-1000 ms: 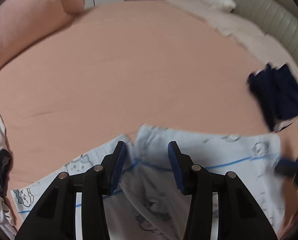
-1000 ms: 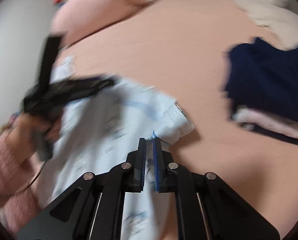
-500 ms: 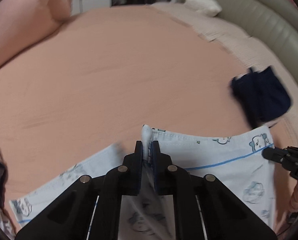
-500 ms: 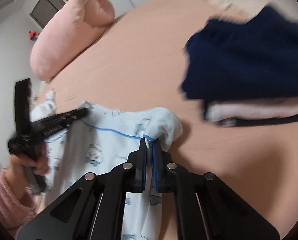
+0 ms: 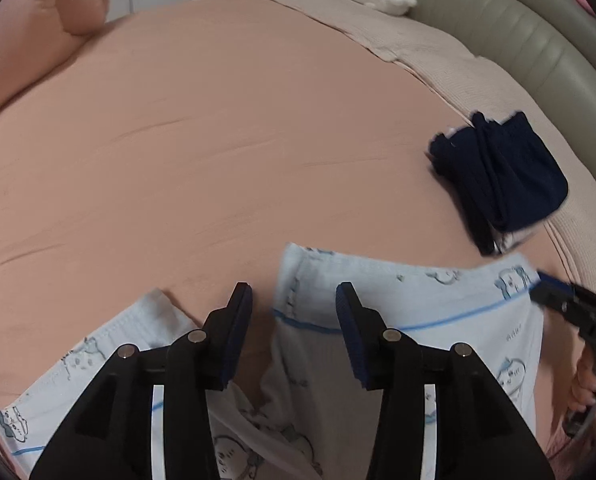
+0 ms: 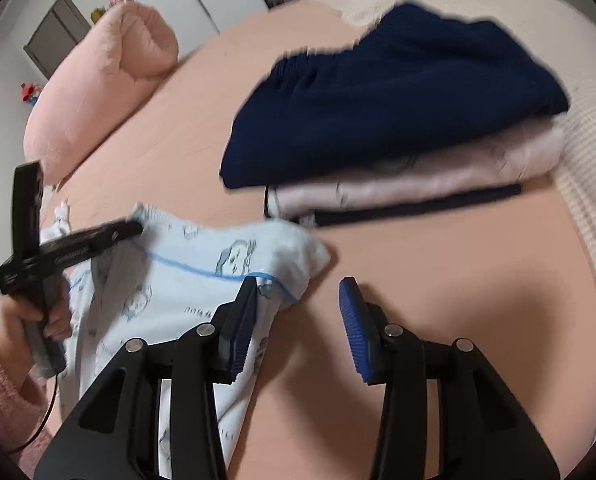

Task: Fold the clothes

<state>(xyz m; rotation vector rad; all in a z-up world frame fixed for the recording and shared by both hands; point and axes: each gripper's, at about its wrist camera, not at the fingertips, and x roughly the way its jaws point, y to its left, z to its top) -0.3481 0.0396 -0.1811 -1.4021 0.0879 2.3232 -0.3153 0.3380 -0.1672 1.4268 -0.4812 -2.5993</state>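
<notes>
Pale-blue pants (image 5: 438, 312) lying on bed (image 5: 217, 140), unfolded. Both grippers, left (image 5: 293, 316) and right (image 6: 298, 312), fingers apart, holding nothing. Next, probably: regrip hem, fold over.

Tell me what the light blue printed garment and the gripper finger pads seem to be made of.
Light blue garment: thin, soft woven or knit fabric, probably cotton; matte, creasing and puckering at the edge.
Left gripper finger pads: blue, ribbed, likely rubber or soft plastic, on black, smooth, hard-looking plastic arms.

Left tool (image 5: 293, 308) gapes wide above pale blue printed garment (image 5: 410, 308) on bed (image 5: 217, 140).
</notes>
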